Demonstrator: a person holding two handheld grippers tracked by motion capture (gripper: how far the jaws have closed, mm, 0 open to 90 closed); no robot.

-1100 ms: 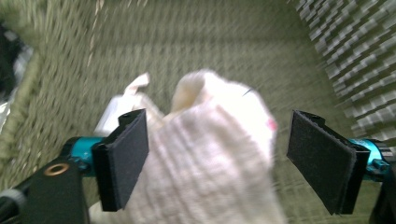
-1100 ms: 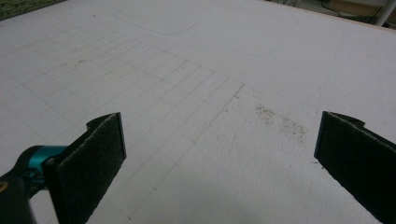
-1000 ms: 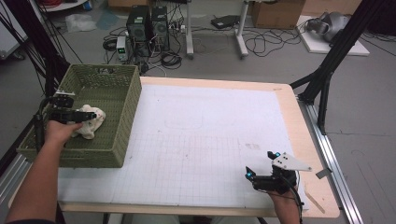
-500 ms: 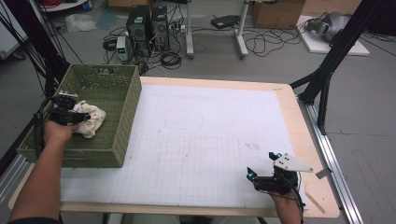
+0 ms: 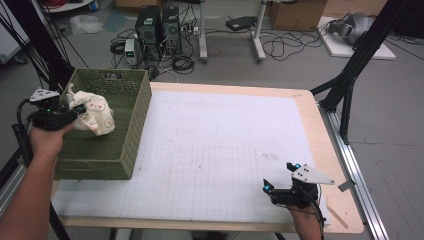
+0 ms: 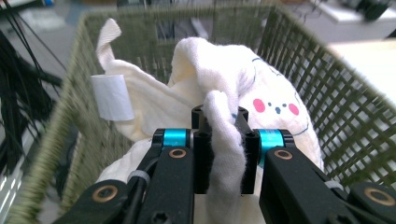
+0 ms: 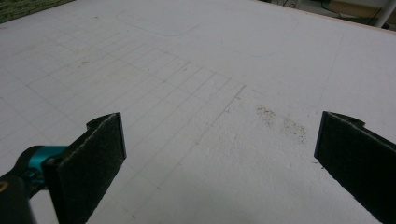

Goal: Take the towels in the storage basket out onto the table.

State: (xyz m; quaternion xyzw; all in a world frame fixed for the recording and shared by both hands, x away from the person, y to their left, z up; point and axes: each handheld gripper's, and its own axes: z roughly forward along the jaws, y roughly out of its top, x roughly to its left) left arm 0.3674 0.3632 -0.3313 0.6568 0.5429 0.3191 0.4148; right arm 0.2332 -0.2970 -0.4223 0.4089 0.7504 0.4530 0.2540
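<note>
Your left tongs point(image 6: 219, 154) have just closed and pinch a fold of the soft cream cloth point(image 5: 95, 114), ready to lift it from the green woven basket point(image 5: 132, 131). Your right tongs point(image 5: 281, 186) wait spread over the white tabletop point(image 5: 225, 150).

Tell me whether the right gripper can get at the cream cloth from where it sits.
Probably not without a long move: the right gripper rests open at the table's near right corner, while the cream cloth hangs clamped in the left gripper over the green basket.

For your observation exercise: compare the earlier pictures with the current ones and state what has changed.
The left gripper has just closed its fingers on the cream cloth and lifted it up inside the green basket. The right gripper, open, stayed resting on the white mat.
</note>
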